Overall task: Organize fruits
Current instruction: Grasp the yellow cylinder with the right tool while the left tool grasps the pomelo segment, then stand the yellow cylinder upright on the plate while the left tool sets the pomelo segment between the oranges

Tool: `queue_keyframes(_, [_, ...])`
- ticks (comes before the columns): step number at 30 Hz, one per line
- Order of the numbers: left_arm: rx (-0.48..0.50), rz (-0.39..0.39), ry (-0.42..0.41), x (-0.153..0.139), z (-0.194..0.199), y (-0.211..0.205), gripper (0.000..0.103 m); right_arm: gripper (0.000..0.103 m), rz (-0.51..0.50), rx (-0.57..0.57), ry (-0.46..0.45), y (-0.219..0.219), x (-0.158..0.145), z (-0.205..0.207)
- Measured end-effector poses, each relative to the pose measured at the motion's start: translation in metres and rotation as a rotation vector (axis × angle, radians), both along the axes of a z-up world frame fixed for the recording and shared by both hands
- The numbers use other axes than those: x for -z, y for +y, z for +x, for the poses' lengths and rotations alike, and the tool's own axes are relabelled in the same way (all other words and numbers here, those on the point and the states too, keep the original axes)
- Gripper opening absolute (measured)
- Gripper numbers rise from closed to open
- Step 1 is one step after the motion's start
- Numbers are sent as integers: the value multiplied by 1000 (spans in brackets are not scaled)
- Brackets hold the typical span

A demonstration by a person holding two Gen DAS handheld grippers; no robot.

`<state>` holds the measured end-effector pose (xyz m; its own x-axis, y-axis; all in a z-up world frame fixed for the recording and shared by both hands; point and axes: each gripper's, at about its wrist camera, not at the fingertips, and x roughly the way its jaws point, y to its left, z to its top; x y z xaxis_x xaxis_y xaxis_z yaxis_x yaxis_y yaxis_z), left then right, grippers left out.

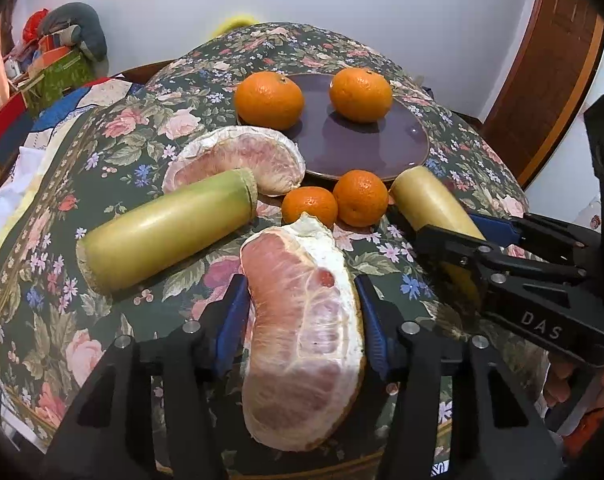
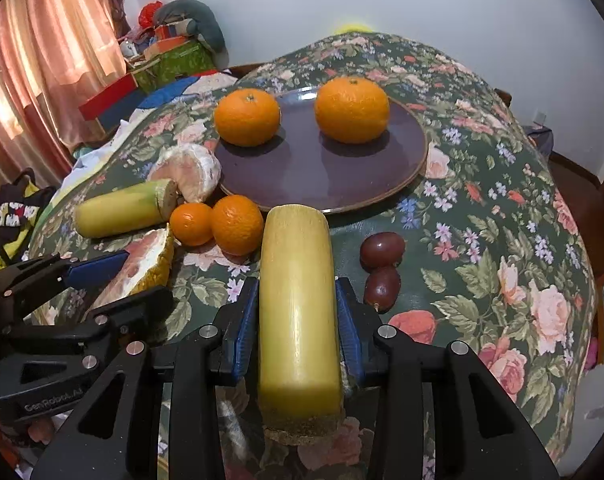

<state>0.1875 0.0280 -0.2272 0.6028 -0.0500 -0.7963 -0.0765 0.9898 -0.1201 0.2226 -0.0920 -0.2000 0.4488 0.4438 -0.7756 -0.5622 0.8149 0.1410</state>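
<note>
My left gripper (image 1: 303, 292) is shut on a peeled pomelo wedge (image 1: 302, 336) near the table's front. My right gripper (image 2: 298, 292) is shut on a yellow-green sugarcane piece (image 2: 298, 300) that points at the purple plate (image 2: 341, 176). The plate holds two large oranges (image 2: 247, 117) (image 2: 351, 109). Two small oranges (image 2: 192, 224) (image 2: 237, 224) sit in front of the plate. A second sugarcane piece (image 1: 166, 232) and a second pomelo wedge (image 1: 246, 160) lie at the left. Two dark red fruits (image 2: 381, 248) (image 2: 382, 285) lie right of my right gripper.
The table wears a dark floral cloth (image 2: 501, 240). Boxes and clutter (image 2: 170, 56) stand beyond its far left. A wooden door (image 1: 549, 72) is at the right. Pink curtains (image 2: 42, 60) hang at the left.
</note>
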Motion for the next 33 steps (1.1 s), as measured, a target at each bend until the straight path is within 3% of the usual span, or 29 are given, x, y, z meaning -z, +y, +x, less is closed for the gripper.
queue_keyframes(15, [-8, 15, -165, -62, 6, 5, 46, 34, 80, 42, -132, -15, -53, -3])
queue_keyframes(24, [7, -8, -207, -81, 30, 5, 32, 34, 106, 83, -189, -23, -73, 13])
queue_keyframes(33, [37, -5, -225, -86, 56, -1, 30, 34, 114, 102, -198, -24, -73, 35])
